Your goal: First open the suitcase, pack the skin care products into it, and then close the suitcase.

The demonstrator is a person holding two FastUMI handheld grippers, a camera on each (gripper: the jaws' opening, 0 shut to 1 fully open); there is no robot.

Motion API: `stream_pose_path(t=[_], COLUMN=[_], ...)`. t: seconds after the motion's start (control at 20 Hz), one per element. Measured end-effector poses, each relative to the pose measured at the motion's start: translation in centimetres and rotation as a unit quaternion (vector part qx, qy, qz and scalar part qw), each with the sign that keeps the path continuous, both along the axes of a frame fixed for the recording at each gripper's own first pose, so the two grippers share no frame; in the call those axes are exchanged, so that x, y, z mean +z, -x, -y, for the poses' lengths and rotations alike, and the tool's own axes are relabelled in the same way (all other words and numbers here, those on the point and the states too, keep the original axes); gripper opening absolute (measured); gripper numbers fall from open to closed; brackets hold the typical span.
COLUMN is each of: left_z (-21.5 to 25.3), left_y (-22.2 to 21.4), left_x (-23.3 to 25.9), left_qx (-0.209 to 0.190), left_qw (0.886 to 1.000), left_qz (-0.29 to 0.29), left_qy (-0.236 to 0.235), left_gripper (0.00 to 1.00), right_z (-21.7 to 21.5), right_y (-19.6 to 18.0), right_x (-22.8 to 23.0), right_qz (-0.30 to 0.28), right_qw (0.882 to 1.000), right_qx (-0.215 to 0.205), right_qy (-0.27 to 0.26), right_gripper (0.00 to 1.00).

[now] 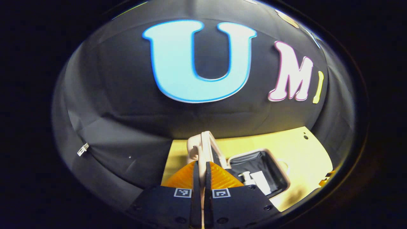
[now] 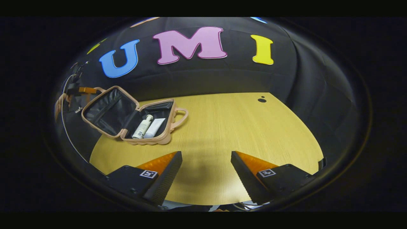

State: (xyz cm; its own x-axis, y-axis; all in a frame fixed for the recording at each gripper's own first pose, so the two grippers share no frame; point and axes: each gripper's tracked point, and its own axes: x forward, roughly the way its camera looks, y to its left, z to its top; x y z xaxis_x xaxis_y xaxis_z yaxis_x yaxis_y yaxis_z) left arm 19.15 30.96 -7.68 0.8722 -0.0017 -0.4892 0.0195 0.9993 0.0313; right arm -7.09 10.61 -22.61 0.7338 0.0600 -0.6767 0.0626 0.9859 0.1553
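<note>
Nearest the lens, the left gripper (image 1: 201,173) has its fingers pinched on the edge of the raised lid (image 1: 206,148). On the counter (image 2: 229,127) the suitcase (image 2: 133,116) lies open with a bottle (image 2: 142,126) and tube (image 2: 154,128) inside. Well apart, the right gripper (image 2: 206,171) hangs wide open, empty.

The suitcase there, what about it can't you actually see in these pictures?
- Suitcase floor under the pump bottle and tube: hidden, right gripper view.
- Lid edge between the left claw fingers: blocked by them, left gripper view.
- Bottle labels: too small.
</note>
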Motion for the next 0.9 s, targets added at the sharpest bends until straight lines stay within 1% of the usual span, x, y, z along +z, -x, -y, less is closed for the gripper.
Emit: stream_pose_path(t=[0.15, 0.25, 0.3, 0.4, 0.5, 0.6, 0.75, 0.9], left_z=[6.0, 11.3, 13.8, 18.6, 23.2, 27.2, 32.7, 34.9], left_y=[-0.2, -0.9, -1.3, -1.1, -1.7, -2.4, -3.9, -4.4], left_x=[1.4, 2.5, 2.6, 1.2, -0.8, -4.1, -10.0, -15.1], left_qx=[-0.017, -0.035, -0.043, -0.057, -0.062, -0.064, -0.063, -0.051], left_qw=[0.999, 0.998, 0.997, 0.995, 0.992, 0.990, 0.991, 0.993], left_qz=[0.017, 0.027, 0.029, 0.025, 0.026, 0.009, -0.017, -0.045], left_qy=[0.025, 0.050, 0.062, 0.081, 0.106, 0.125, 0.118, 0.097], left_gripper=[0.09, 0.09, 0.09, 0.09, 0.09, 0.09, 0.09, 0.09], right_z=[1.4, 2.7, 3.2, 4.1, 5.0, 5.9, 7.7, 9.3], right_y=[0.6, 0.6, 0.5, -0.1, -0.8, -1.6, -2.7, -3.9], right_x=[0.2, 0.2, 0.3, 0.3, 0.3, 0.2, -0.1, -0.1], right_qz=[-0.001, -0.002, -0.002, -0.001, 0.002, -0.001, 0.000, 0.004], right_qw=[1.000, 1.000, 1.000, 1.000, 1.000, 0.999, 0.999, 0.999], right_qx=[-0.001, -0.002, -0.003, -0.002, -0.002, 0.000, 0.008, 0.021], right_qy=[-0.006, -0.008, -0.012, -0.021, -0.030, -0.044, -0.045, -0.039], right_gripper=[0.98, 0.98, 0.98, 0.98, 0.98, 0.98, 0.98, 0.98])
